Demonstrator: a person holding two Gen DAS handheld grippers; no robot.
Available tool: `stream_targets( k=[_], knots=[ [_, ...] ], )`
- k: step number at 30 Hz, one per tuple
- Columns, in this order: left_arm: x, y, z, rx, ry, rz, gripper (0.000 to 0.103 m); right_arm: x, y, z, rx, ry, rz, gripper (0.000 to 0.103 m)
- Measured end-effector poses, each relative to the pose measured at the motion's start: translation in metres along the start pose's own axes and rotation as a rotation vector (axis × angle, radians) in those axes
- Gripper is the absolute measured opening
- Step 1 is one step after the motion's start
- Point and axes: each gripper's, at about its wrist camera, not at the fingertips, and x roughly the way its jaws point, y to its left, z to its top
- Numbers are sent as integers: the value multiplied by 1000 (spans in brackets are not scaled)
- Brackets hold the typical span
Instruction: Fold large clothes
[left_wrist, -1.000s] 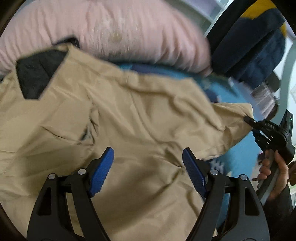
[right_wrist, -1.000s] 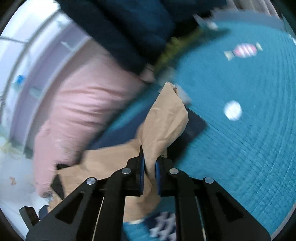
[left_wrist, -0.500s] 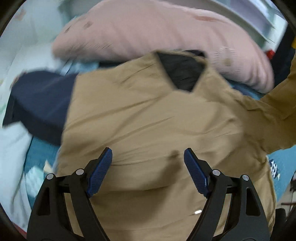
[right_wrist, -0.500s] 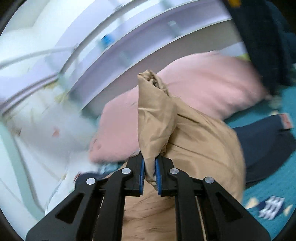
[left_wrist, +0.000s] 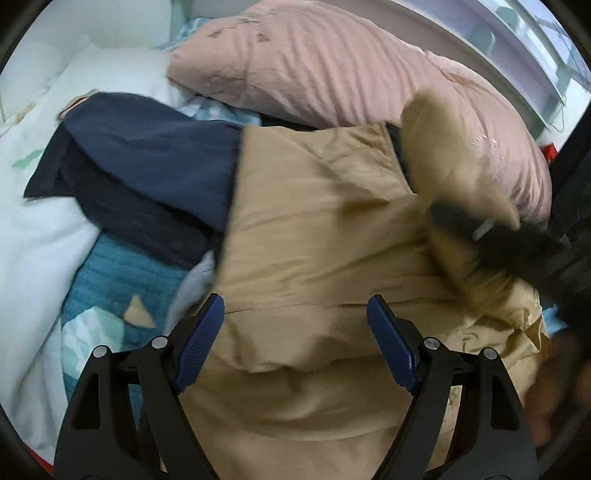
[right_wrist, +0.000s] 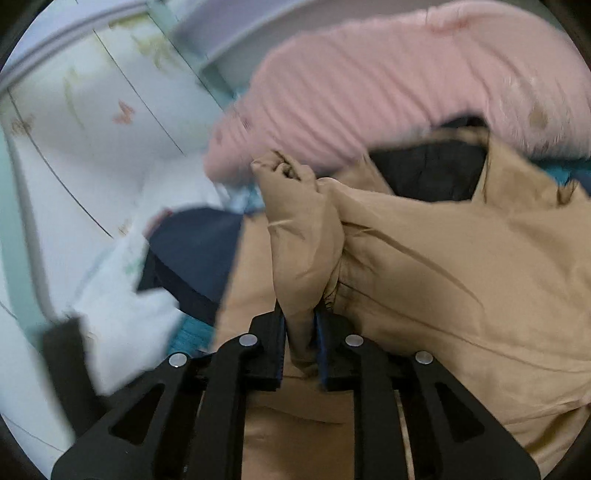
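Behind the bed's teal blanket (left_wrist: 122, 273) lies a pink pillow (left_wrist: 332, 66), and your tan jacket (left_wrist: 314, 229) sprawls between them beside a navy garment (left_wrist: 147, 162). Your right gripper (right_wrist: 300, 332) has its jaws just easing apart, the tan sleeve (right_wrist: 303, 229) between them, carried over the body. Your left gripper (left_wrist: 295, 343) hovers spread wide, empty. One sleeve is nearly folded in; the rest remains.

Right gripper (left_wrist: 491, 236) is only a dark motion-smear at the left-wrist view's right edge, jaws unreadable there. Tan jacket (left_wrist: 314, 229) runs off the bottom edge; its sleeve end (right_wrist: 284, 173) is blurred. Navy garment (left_wrist: 147, 155) partly hidden under jacket. Dark blur (right_wrist: 62, 354) at lower left, unidentifiable.
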Motion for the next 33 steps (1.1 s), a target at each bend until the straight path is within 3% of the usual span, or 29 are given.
stream_targets(
  k=[1,3,5,8,12,16,17,19,20,21,23,26,28,30,33],
  knots=[
    [-1,4,0,-10,-4,-1,80,12,-3,-6,3,48,-11,23],
    [-7,14,1,-34,-15,7,80,18,-8,-13,32,78,-12,45],
    [-14,22,4,-74,-38,2,80,10,-6,-17,27,69,3,59],
    [-26,24,12,-108,-72,-19,80,-10,5,-17,-39,17,-9,70],
    [-33,5,28,-75,-110,-51,80,-48,4,-13,-104,-61,-29,71],
    [-26,-33,46,-25,-93,-153,80,-81,-37,-5,-77,-141,-107,71],
    [-20,-48,50,-4,-74,-203,80,-84,-51,-4,-47,-145,-106,70],
    [-9,-75,55,36,-52,-257,80,-93,-92,0,42,-135,-121,51],
    [-1,-91,56,66,-38,-273,80,-93,-106,0,70,-124,-128,36],
    [5,-101,57,88,-33,-272,80,-95,-126,1,113,-111,-141,21],
    [23,-122,57,127,-14,-217,80,-95,-154,-1,165,-82,-158,7],
    [57,-124,51,143,82,-144,80,-81,-180,-5,185,-15,-147,5],
    [81,-106,41,107,153,-87,80,-67,-198,-13,189,54,-190,5],
    [92,-93,34,80,175,-94,80,-52,-216,-22,212,119,-195,0],
    [96,-99,27,132,161,-68,80,-39,-234,-33,251,153,-158,0]
  ],
)
